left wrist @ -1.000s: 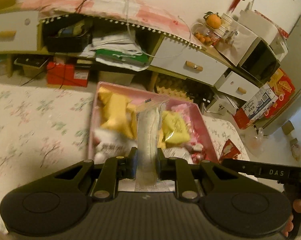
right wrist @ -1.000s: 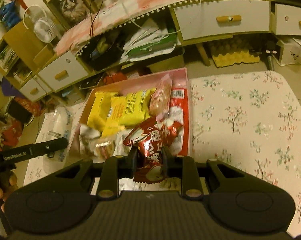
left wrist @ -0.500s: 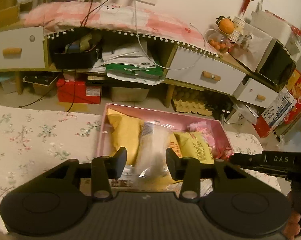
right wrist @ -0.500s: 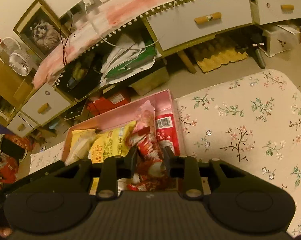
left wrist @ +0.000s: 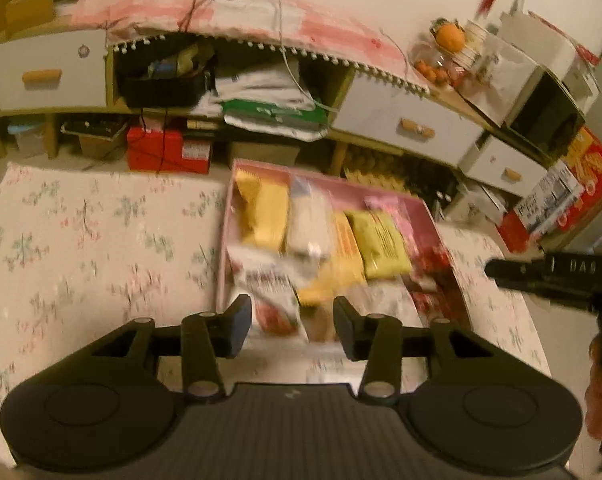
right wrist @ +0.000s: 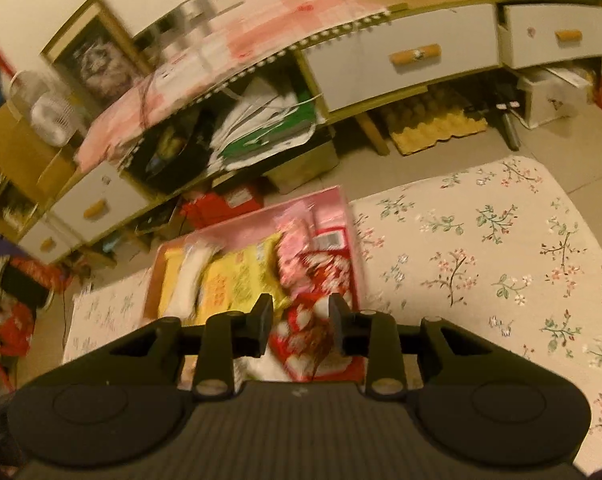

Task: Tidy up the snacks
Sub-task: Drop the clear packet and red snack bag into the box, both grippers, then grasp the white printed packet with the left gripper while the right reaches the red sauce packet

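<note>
A pink box (left wrist: 224,240) on the flowered tablecloth (left wrist: 81,240) holds several snack packets. Among them a clear white packet (left wrist: 307,220) lies between yellow packets (left wrist: 261,216). My left gripper (left wrist: 291,326) hangs over the box's near end; its jaws are opening and nothing is between them. In the right wrist view the same pink box (right wrist: 355,248) lies ahead. My right gripper (right wrist: 300,322) hovers over a red packet (right wrist: 313,340) that lies in the box's near right corner. Its jaws are opening, and the pads stand clear of the packet. The right gripper (left wrist: 553,276) also shows at the left view's right edge.
Behind the table stands a low cabinet (left wrist: 401,120) with white drawers and stacked papers (left wrist: 273,108). A red box (left wrist: 165,150) and an egg tray (right wrist: 437,128) sit on the floor. A person's hand (left wrist: 601,400) is at the right. The tablecloth (right wrist: 481,260) spreads right of the box.
The left gripper let go of the clear packet, which now lies in the box. The right jaws spread off the red packet. Both grippers drew back from the box.
</note>
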